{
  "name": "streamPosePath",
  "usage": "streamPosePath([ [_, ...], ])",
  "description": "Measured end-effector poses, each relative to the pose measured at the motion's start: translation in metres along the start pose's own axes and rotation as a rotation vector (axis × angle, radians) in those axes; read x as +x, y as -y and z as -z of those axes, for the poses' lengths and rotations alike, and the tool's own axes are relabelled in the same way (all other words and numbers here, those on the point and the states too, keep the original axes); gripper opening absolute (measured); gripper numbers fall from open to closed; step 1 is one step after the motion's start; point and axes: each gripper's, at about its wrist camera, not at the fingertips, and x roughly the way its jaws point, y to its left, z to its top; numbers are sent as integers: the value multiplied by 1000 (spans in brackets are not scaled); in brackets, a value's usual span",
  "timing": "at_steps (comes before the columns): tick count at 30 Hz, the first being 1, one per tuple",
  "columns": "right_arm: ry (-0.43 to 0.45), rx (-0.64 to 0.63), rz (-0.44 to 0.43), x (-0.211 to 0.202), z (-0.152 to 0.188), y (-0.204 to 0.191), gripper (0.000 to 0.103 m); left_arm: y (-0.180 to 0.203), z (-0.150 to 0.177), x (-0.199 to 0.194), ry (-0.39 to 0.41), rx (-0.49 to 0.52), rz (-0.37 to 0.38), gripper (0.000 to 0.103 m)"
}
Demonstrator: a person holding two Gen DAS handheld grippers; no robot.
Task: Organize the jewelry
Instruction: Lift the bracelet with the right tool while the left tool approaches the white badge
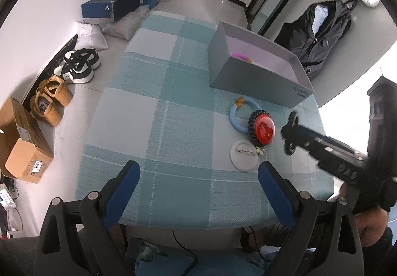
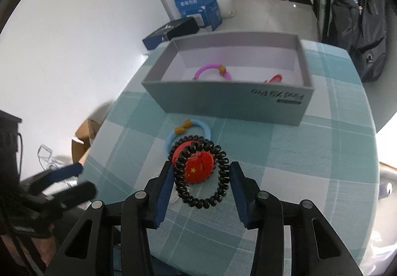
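A grey open box [image 2: 223, 99] stands on the checked tablecloth; inside lie a pink bracelet [image 2: 211, 69] and a small red item [image 2: 274, 78]. In front of it lie a blue ring bracelet [image 2: 196, 127], a red flag badge [image 2: 198, 169] and a black coil hair tie [image 2: 201, 174] draped over the badge. My right gripper [image 2: 201, 176] is open, its fingers on either side of the hair tie and badge. My left gripper [image 1: 198, 176] is open and empty above the near table edge. The badge [image 1: 264, 129], the blue ring [image 1: 239, 114] and a clear round disc [image 1: 244, 154] show in the left wrist view.
The table's left edge drops to a floor with shoes [image 1: 77, 66], cardboard boxes [image 1: 22, 144] and blue boxes [image 1: 111, 5]. A black backpack [image 1: 320, 32] stands beyond the far right corner. The grey box [image 1: 255, 69] occupies the far right of the table.
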Motion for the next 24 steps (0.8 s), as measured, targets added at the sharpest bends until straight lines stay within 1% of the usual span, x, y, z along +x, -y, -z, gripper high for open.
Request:
streamPosePath([
  [7,42,44,-9,-21,-1,12,44,20,-1,17,-43,56,-5,93],
  [14,64,54,-21,-36,-1,22,44,51,0,36,-69,180,-60,93],
  [17,69,70,-26,-41,0,29,44,54,3,44,-98,196,-64,91],
  [19,73,81,-30,-44,1,35,44,55,4,48,-117,207,-76,78],
  [20,75,87,-32,-46,1,37,44,58,3,47,-101,230,-93,75],
  [21,78,92,-34,-48,1,38,44,59,3,47,-105,241,-93,68],
  [24,84,100,-40,-51,2,42,44,62,3,47,-100,269,-108,65],
])
